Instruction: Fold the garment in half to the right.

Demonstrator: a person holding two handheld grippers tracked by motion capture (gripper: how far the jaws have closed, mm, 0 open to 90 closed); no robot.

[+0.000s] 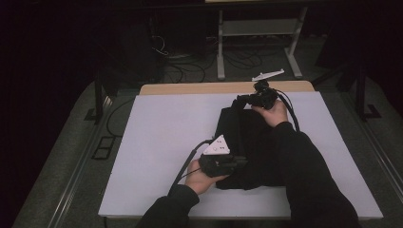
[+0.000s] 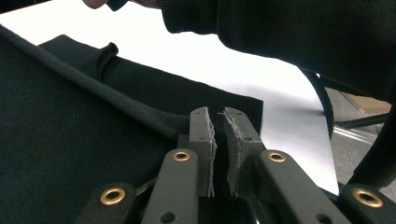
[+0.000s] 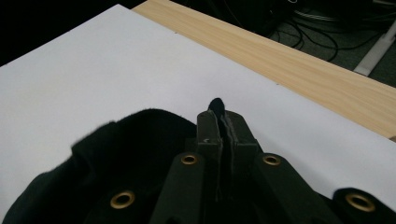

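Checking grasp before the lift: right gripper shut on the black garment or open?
Shut on it. In the right gripper view the right gripper has its jaws pressed together, a tuft of black garment poking out between them.

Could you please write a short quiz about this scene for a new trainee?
1. True or false: the right gripper is shut on the black cloth.
2. What does the cloth lie on? A) white board B) bare floor C) metal tray
3. Fill in: in the left gripper view, the left gripper shows a narrow ____ between its jaws.

Key:
1. True; a bit of cloth sticks out above the closed jaws.
2. A.
3. Gap.
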